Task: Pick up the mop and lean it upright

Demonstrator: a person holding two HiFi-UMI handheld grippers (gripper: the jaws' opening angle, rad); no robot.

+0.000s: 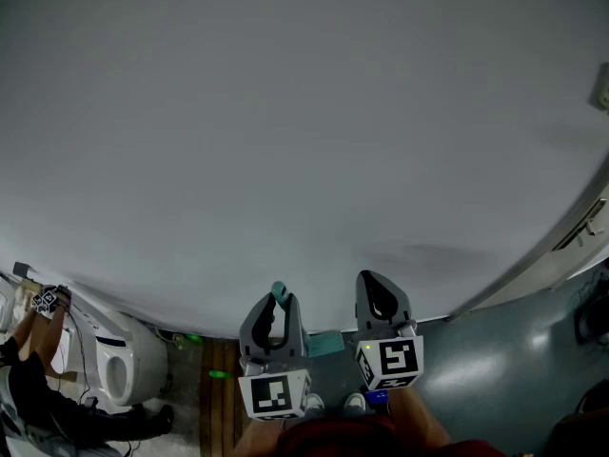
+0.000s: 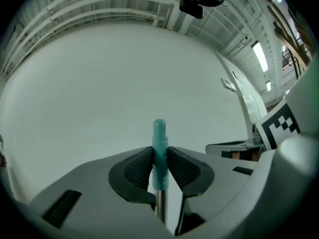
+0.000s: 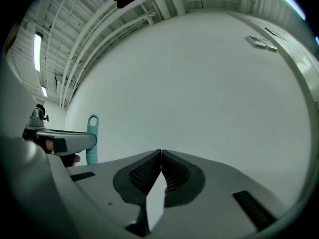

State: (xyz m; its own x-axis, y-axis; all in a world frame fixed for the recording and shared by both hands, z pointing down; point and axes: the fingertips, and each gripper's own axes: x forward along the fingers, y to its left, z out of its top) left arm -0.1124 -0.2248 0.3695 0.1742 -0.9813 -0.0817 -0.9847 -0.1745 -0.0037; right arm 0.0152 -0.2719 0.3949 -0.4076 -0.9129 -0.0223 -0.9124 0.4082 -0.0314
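While facing a broad, plain grey-white wall [image 1: 304, 112] above a glossy dark grey-green floor [image 1: 514, 360], holding both grey two-jaw tools level and side by side. Low at the head view's left, beside a strip of brown wooden boards [image 1: 221, 398], a white rounded fixture [image 1: 128, 365] with a person [image 1: 33, 388] in dark clothing next to it. In the left gripper [image 2: 159, 151], jaws partly apart and pressed from both sides on the mop [image 2: 159, 131]. Upright, gripped on the teal plastic sleeve at the top of its shiny metal shaft [image 2: 160, 205], teal tip poking above the ribbed black pads [image 2: 137, 168]. Just beside it, the right gripper [image 3: 161, 154], jaws closed tip to tip on nothing. From that side, the mop's looped teal end to the left, against the wall's pale background.
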